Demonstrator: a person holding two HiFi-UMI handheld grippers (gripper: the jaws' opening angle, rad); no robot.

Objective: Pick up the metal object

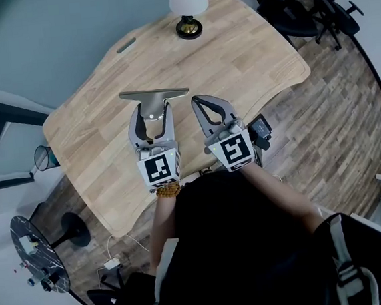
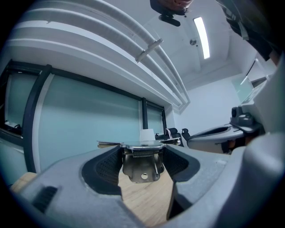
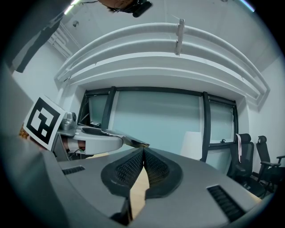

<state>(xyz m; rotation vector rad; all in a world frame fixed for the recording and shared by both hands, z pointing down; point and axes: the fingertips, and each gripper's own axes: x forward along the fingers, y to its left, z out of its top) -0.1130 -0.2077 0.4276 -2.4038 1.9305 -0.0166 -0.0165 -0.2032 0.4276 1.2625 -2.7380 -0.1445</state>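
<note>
Obs.: left gripper (image 1: 152, 113) is clamped on the stem of the metal object (image 1: 154, 93), one jaw each side of the bracket. Grip is at the narrow part, prob. because the wide crossbar won't fit between the jaws and a centred hold keeps it balanced. Object sits over mid-table (image 1: 248, 56), well short of the far edge w/ the lamp (image 1: 188, 4). Can't confirm whether it's clear of the surface. Right gripper (image 1: 200, 103) is just beside, jaws together, nothing in them; appears on standby, not needed for a one-handed lift. Object: T-shaped, bright steel, thin flat crossbar, folded bracket w/ toothed edge & one small hole. Looks rigid, light.
</note>
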